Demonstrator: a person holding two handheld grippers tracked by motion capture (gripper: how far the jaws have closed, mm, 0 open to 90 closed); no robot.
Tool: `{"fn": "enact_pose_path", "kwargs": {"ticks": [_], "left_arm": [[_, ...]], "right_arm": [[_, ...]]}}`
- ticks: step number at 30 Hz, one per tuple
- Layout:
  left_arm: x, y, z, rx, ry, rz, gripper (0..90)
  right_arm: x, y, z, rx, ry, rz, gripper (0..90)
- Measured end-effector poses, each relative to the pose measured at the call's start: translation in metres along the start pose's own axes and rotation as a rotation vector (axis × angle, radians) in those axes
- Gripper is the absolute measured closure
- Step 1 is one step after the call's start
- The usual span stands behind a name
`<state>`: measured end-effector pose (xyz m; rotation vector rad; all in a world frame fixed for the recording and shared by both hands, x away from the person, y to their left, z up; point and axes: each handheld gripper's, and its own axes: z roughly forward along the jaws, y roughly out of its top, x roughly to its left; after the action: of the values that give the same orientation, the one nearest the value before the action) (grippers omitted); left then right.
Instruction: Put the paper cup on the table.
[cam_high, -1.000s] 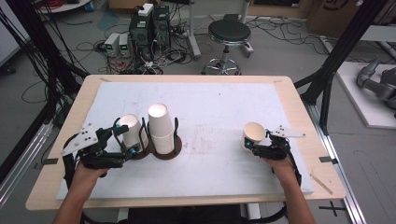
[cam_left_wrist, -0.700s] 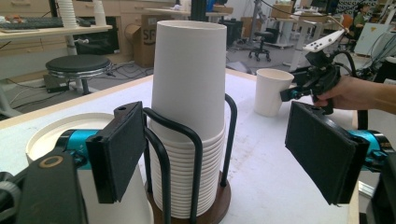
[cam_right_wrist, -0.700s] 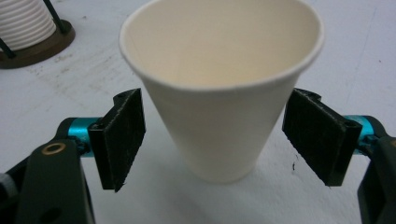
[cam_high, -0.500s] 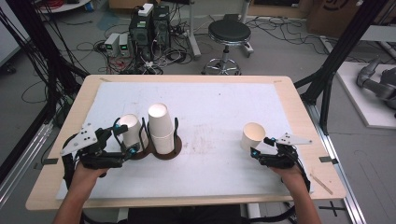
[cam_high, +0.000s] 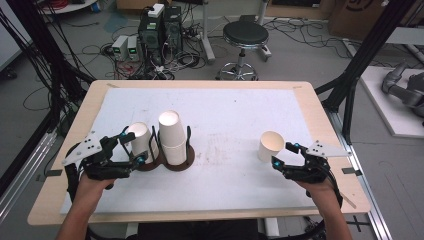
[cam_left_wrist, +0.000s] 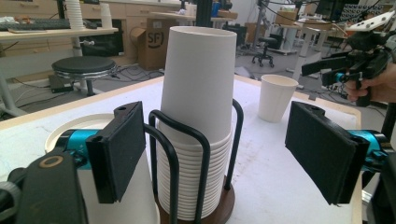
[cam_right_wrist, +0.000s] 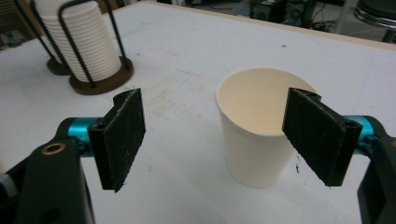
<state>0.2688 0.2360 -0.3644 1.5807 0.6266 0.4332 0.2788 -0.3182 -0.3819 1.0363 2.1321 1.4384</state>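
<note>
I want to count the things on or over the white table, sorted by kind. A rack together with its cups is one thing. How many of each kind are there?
Loose paper cup: 1
Wire racks with cups: 2
Claws, left claw and right claw: 2
Total: 5

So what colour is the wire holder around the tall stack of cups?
Black wire on a dark brown round base; the holder shows best in the left gripper view, around the white cup stack.
</note>
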Motion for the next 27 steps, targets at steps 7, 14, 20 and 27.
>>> {"fn": "enact_pose_path", "kwargs": {"ticks": [7,14,20,27], "left_arm": [[-0.002,-0.001,0.003,0.006,-0.005,-0.005,20.3],[-0.002,0.000,0.001,0.000,0.003,-0.003,20.3],[-0.002,0.001,0.000,-0.008,0.004,-0.003,20.3],[-0.003,0.001,0.000,-0.003,-0.001,-0.003,20.3]], "right_arm": [[0.013,0.013,0.001,-0.013,0.045,-0.033,21.9],[0.022,0.022,-0.005,-0.066,0.079,-0.059,21.7],[0.024,0.021,-0.007,-0.078,0.076,-0.060,21.6],[0.023,0.018,-0.008,-0.085,0.067,-0.046,21.6]]}}
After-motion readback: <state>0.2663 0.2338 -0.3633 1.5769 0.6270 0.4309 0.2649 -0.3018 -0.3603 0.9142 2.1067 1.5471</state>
